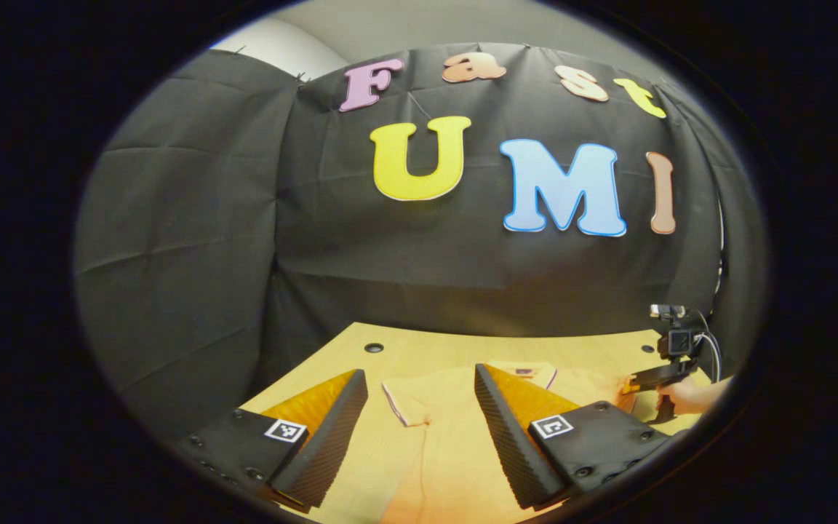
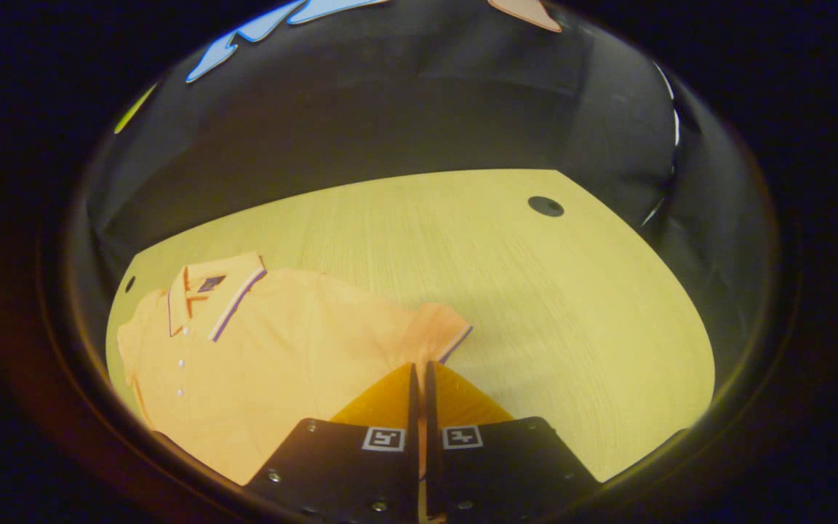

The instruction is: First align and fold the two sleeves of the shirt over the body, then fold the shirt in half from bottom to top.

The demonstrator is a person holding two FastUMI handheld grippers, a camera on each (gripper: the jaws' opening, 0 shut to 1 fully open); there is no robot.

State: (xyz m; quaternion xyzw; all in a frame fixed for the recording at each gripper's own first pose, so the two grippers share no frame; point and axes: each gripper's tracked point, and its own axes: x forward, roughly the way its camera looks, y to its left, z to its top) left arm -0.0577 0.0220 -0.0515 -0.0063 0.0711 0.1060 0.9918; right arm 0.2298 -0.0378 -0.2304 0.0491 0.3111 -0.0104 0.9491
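An orange polo shirt (image 2: 281, 349) lies flat on the wooden table (image 2: 535, 291), collar (image 2: 208, 291) toward the far left and buttons down its front. My right gripper (image 2: 419, 367) is shut on the edge of one short sleeve (image 2: 433, 331), with a strip of fabric showing between its fingers. In the left gripper view the shirt (image 1: 433, 444) spreads below my left gripper (image 1: 419, 372), whose fingers stand wide open above the other sleeve (image 1: 404, 404) and the chest. Farther right, the right gripper (image 1: 637, 384) and the hand (image 1: 688, 397) holding it sit at the shirt's far sleeve.
Round cable holes mark the table's back corners (image 2: 545, 206) (image 1: 373, 348). Black cloth walls close in the table behind and at both sides. Bare tabletop (image 2: 572, 327) stretches to the right of the shirt.
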